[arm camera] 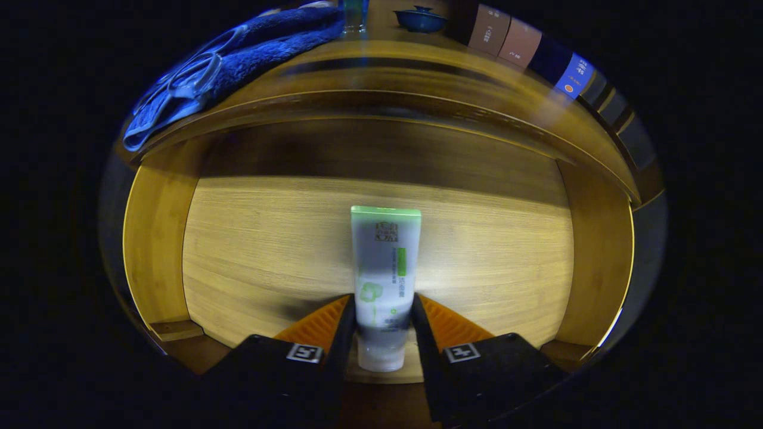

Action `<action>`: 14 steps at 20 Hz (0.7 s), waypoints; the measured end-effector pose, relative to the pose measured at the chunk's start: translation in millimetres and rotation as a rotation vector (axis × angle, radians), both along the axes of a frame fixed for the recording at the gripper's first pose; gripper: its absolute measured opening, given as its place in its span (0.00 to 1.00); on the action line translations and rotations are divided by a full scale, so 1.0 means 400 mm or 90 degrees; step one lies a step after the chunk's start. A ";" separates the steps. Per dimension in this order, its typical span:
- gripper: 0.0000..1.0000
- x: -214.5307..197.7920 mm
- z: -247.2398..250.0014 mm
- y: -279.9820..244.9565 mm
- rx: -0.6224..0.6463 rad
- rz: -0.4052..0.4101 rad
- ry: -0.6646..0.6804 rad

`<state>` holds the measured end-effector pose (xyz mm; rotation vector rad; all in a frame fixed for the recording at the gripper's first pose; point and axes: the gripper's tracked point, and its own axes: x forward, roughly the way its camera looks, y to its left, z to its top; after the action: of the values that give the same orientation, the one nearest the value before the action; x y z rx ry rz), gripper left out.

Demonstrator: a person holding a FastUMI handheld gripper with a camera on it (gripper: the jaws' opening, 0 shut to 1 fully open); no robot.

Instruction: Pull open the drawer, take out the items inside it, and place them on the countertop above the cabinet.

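Bamboo-look wood everywhere: the open drawer (250, 250) takes up most of the view, pale grained floor, low side walls left and right, back part in shadow under the cabinet front. Motion blur smears the grain and the cabinet edge, so fine detail is hard to make out.

Tabletop (429, 65) sits above the drawer, same wood, curved by the fisheye. On it: a blue towel (238, 59) at the left, fuzzy and rumpled, one end hanging over the edge; a glass (355, 15), top cut off; a dark blue lidded bowl (421, 19) beyond it; a row of upright boxes (518, 42) to the right, brown ones then a blue one, the far ones too dark to tell.

Tube (384, 280) is in the drawer, white-grey with a green crimped end pointing away, cap end toward the camera. Label print is too blurred to read.

Hand-held gripper (382, 325) is clamped on the tube, both fingers pressing its lower body from either side. Ribbed pads hide the tube's flanks there.
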<state>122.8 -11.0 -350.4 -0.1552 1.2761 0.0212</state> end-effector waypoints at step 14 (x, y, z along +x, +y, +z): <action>0.38 0.002 0.039 -0.003 0.040 -0.019 -0.041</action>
<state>123.5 -12.2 -334.8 -0.0816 1.2124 0.0303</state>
